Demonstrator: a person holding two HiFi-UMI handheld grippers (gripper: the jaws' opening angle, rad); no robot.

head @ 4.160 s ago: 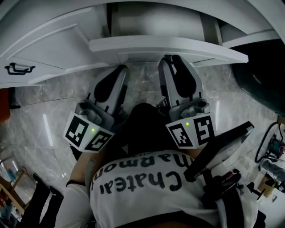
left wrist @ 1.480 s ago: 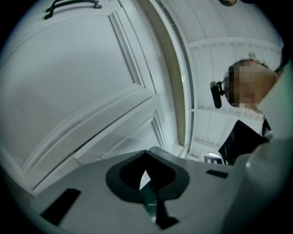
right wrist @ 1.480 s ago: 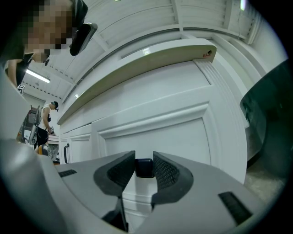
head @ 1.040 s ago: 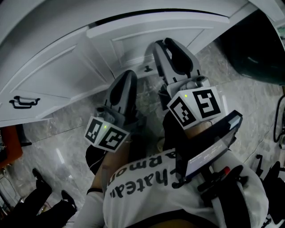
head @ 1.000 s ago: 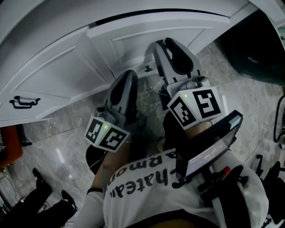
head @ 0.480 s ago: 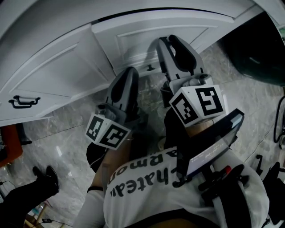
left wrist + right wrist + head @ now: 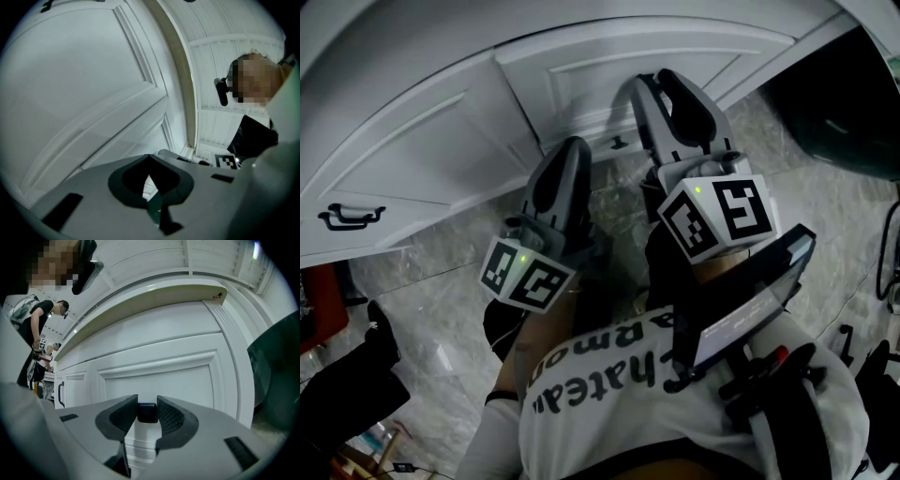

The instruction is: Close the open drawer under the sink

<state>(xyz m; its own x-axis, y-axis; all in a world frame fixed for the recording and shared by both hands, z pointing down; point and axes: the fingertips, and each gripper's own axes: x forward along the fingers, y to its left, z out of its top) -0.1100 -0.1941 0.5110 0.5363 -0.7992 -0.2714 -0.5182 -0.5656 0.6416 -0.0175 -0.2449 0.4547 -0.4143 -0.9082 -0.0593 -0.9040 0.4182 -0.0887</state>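
Note:
The white drawer front point(image 7: 581, 66) under the sink lies nearly flush with the cabinet face. My right gripper point(image 7: 664, 86) reaches level up to it. In the right gripper view, the small black drawer handle point(image 7: 147, 412) sits between the two ribbed pads point(image 7: 123, 417) of that gripper point(image 7: 147, 414), and both pads touch it. My left gripper point(image 7: 568, 152) hovers lower and to the left, its tips together and holding nothing. In the left gripper view it point(image 7: 149, 158) points up at the white panelled door point(image 7: 93, 84) beside the drawer.
A neighbouring cabinet door carries a black bar handle point(image 7: 342, 217) point(image 7: 60, 394). A dark green bin-like object point(image 7: 839, 103) point(image 7: 276, 376) stands right of the cabinet. Grey marble floor point(image 7: 422, 281) lies below. A bystander's dark shoe and leg point(image 7: 352, 375) are at lower left.
Four seconds ago the drawer stuck out above both grippers; now it is pushed in. Over the last second the grippers hardly moved; the bystander's foot at lower left shifted.

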